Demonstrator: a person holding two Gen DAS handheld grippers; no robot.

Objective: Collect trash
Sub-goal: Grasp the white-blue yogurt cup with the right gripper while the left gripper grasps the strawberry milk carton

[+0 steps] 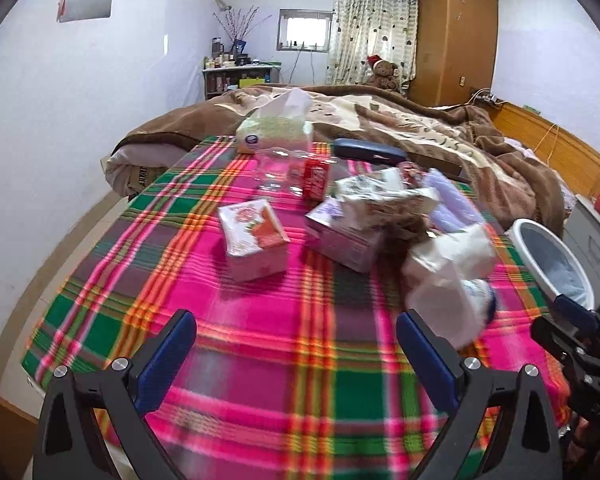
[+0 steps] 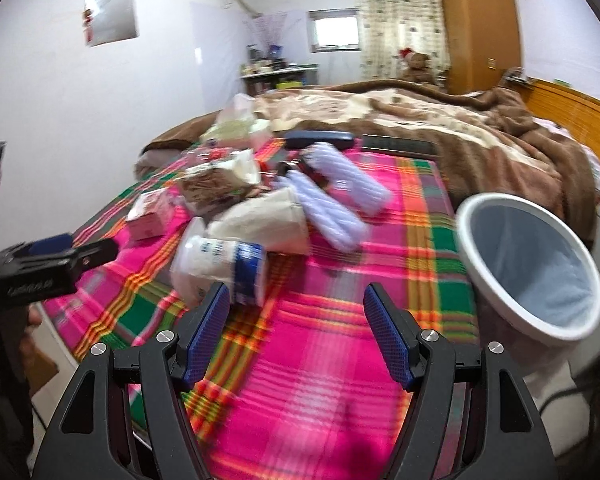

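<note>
Trash lies on a plaid cloth [image 1: 260,360] over the bed: a blue-banded white paper cup [image 2: 224,268] on its side, a crumpled white bag [image 2: 260,220], a crumpled printed wrapper [image 1: 380,196], pale purple plastic packs [image 2: 340,192], a red can [image 1: 315,176] and a clear plastic cup [image 1: 274,170]. A white bin [image 2: 528,264] with a blue liner stands at the bed's right edge. My left gripper [image 1: 296,344] is open above the cloth. My right gripper [image 2: 296,320] is open, its left finger beside the paper cup.
A pink tissue box [image 1: 254,240], a purple box [image 1: 340,236], a green tissue pack [image 1: 274,132] and a dark blue case [image 1: 370,150] lie on the cloth. A brown blanket [image 1: 440,136] covers the far bed. A wooden wardrobe [image 1: 456,36] stands behind.
</note>
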